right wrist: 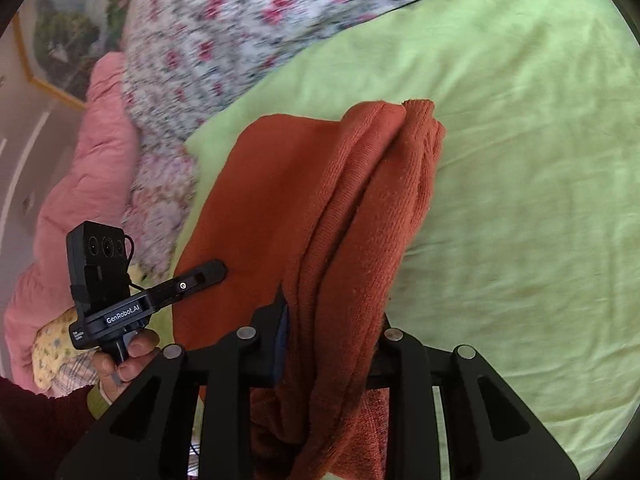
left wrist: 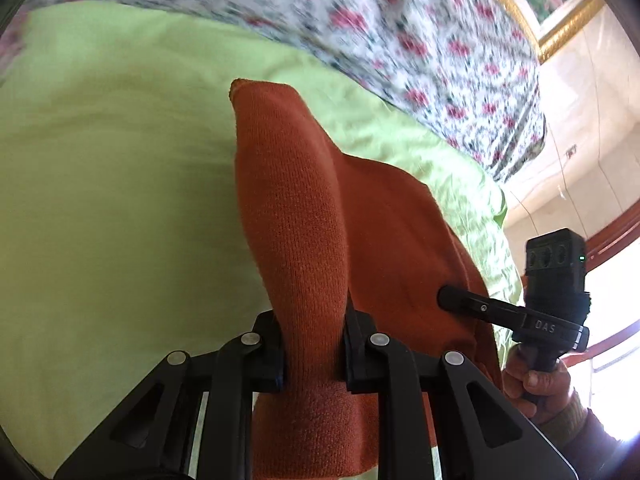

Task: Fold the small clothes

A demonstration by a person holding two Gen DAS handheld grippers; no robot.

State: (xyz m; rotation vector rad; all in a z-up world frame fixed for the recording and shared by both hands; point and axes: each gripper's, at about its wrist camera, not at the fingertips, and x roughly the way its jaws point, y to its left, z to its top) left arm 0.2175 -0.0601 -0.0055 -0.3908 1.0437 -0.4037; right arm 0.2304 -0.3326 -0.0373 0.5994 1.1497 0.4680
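Rust-orange knit garment (left wrist: pixel 304 216), a small top or similar, hangs bunched above a lime-green sheet (left wrist: pixel 100 200) on a bed. Left gripper (left wrist: pixel 314 344) is clamped on a thick fold of the knit; fabric fills the gap btwn its fingers and drapes fwd. Right gripper (right wrist: pixel 332 344) is likewise closed on a gathered edge w/ several layers stacked in its jaws. In the left view the right gripper shows from the side, finger tip against the cloth, held by a hand (left wrist: pixel 532 380). In the right view the left gripper shows the same way. Garment looks doubled over along its length, both ends lifted, middle sagging toward the sheet; can't tell if it touches. Floral quilt (left wrist: pixel 400 32) lies behind, blurred; pink blanket (right wrist: pixel 92 184) sits at the bed edge. Judgement: fold approx. midway. One lengthwise fold seems made; still to do are laying it flat, folding across, smoothing, releasing.
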